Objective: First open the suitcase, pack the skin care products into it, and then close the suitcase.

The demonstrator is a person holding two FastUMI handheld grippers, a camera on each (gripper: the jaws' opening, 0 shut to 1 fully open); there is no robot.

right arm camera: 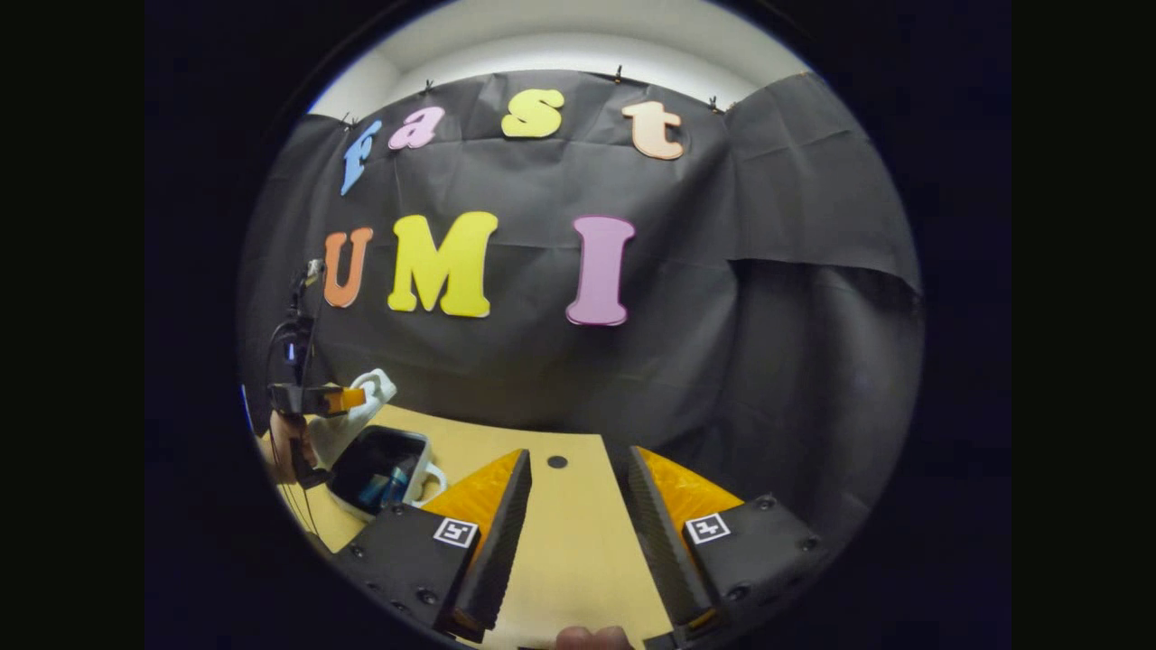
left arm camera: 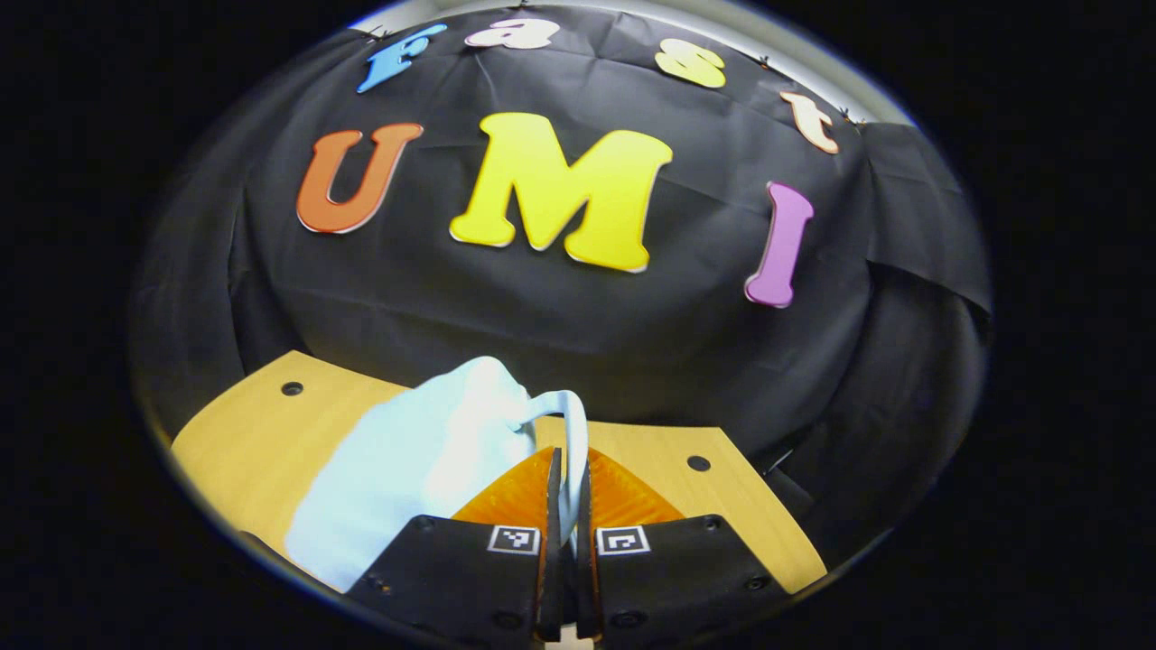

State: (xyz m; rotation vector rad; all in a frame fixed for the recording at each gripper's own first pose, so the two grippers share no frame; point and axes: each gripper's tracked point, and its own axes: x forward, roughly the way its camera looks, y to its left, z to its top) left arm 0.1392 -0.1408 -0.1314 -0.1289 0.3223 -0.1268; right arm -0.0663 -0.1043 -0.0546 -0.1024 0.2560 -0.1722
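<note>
White suitcase handle between left gripper fingers

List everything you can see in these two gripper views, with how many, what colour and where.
suitcase: one, white shell with dark inside, open on the table's left part in the right gripper view.
suitcase lid: one, white, raised; its handle loop sits between the left gripper's jaws.
skin care products: count unclear, bluish, inside the suitcase.
table: one, light wood with dark holes.
left gripper: one, jaws closed on the lid's handle.
right gripper: one, jaws apart over bare table.
hand: one, holding the left gripper.
</note>
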